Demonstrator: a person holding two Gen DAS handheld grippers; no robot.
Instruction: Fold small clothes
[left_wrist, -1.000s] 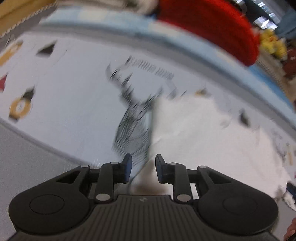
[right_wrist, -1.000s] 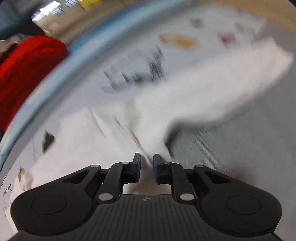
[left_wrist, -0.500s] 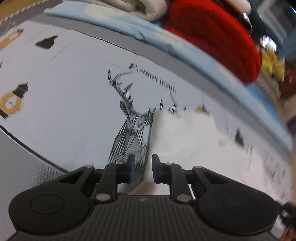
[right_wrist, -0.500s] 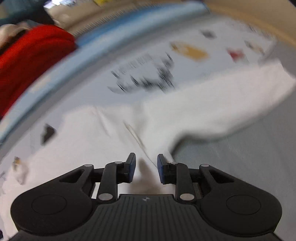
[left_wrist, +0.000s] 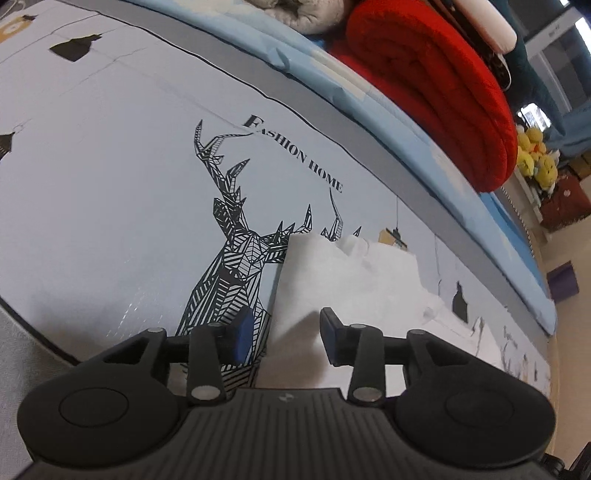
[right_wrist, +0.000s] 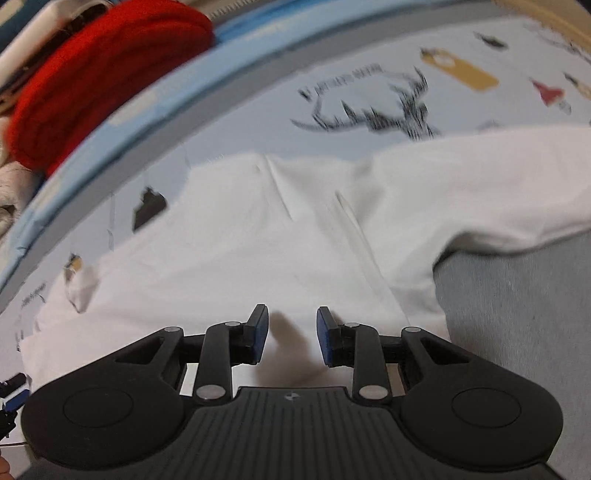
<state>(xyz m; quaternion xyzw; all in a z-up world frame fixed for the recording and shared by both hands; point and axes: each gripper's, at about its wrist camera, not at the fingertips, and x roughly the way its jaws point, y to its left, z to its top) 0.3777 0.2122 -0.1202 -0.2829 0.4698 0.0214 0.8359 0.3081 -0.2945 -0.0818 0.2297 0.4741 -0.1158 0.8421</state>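
**Left wrist view: both grippers open over white garment on printed mat**

Left wrist view: the left gripper (left_wrist: 283, 334) stands open, jaws apart, nothing between them. Its left finger lies over the printed deer head (left_wrist: 236, 266); its right finger lies over the white garment (left_wrist: 354, 284), whose straight edge runs away from the camera between the fingers.

Surroundings: a rolled red blanket (left_wrist: 436, 85) lies beyond the mat on a light blue sheet (left_wrist: 332, 81). Yellow plush toys (left_wrist: 535, 155) sit further back, at right. Nothing stands between gripper and garment.

Surface: a pale printed mat (left_wrist: 110, 166) lettered "FASHION HOME", bordered in grey.

Right wrist view: the right gripper (right_wrist: 291, 334) is open and empty, low over the garment (right_wrist: 258, 240). The garment lies flat, with its long axis left to right; one sleeve (right_wrist: 480, 192) extends right, toward a grey surface (right_wrist: 524, 314). The view is blurred.
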